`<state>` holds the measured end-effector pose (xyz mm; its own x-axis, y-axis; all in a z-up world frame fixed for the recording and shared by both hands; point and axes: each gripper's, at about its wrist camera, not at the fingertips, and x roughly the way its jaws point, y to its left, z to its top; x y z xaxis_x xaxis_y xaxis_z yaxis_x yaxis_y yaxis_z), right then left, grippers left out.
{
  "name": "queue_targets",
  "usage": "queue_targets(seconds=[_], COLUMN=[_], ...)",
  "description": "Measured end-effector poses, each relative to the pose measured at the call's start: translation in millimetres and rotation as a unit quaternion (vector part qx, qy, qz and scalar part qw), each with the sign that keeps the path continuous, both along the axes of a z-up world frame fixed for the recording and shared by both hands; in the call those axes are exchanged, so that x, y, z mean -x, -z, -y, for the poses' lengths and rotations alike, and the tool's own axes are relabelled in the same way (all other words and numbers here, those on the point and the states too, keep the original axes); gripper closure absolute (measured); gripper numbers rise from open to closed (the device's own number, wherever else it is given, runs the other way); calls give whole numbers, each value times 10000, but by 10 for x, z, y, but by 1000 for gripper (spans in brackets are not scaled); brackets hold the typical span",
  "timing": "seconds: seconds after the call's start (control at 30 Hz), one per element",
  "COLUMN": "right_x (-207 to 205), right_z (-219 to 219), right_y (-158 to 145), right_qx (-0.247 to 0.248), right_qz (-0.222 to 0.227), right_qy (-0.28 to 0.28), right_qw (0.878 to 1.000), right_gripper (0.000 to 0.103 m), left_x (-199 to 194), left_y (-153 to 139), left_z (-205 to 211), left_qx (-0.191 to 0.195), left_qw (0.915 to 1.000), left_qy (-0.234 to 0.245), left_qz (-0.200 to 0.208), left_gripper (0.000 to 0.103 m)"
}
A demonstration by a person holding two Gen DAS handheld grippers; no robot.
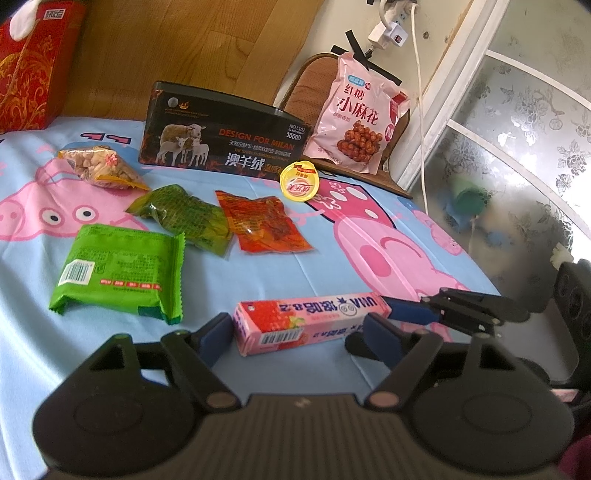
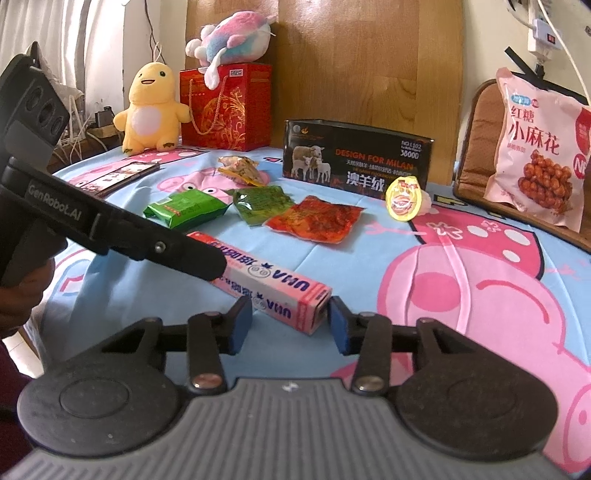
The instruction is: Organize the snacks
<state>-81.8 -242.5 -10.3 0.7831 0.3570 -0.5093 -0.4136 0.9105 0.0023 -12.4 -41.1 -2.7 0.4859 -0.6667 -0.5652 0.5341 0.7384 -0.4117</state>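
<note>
Nothing was in the tin (image 1: 221, 129) yet; six snacks lay loose mid-cloth (image 1: 332, 266). Both grippers, left (image 1: 295, 338) and right (image 2: 290, 325), unclenched, straddled the candy box (image 1: 306, 321) near the front edge.

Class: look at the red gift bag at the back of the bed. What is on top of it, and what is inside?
A pink-and-blue plush toy lies on top of the red gift bag. The bag's inside cannot be seen; the toy and the bag's walls cover it.

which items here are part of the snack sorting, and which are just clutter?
Job:
pink candy box
green biscuit pack
dark green packet
red packet
nut packet
jelly cup
pink snack bag
black tin

Lying about:
yellow plush
pink plush
red gift bag
phone
</note>
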Motion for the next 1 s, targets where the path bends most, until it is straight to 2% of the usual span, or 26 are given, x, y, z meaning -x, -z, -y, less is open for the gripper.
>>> queue_targets(seconds=[0.4, 0.63, 0.77, 0.83, 1.0], right_x=[11, -33, -42, -35, -25], right_z=[-2, -34, -42, -47, -60], right_y=[-118, -100, -50, -29, 2], right_qx=[-167, -219, -168, -98, -13], right_qz=[188, 89, -53, -87, -73], right_qy=[-18, -111, -164, -215, -276], right_qw=[9997, 9997, 9997, 9997, 9996], right_gripper=[56, 56, 52, 49, 48], left_x=[-3, -50, -79, -69, -43], left_y=[-106, -35, -3, -4, -4], left_z=[-72, -76, -72, -52, -16], left_qx=[118, 48, 123, 77, -10], left_qw=[9997, 9996, 9995, 9997, 9998], left_qy=[-191, -257, -212, -202, -189], left_qz=[106, -53, -185, -134, -43], left_gripper=[24, 24, 14, 13, 14])
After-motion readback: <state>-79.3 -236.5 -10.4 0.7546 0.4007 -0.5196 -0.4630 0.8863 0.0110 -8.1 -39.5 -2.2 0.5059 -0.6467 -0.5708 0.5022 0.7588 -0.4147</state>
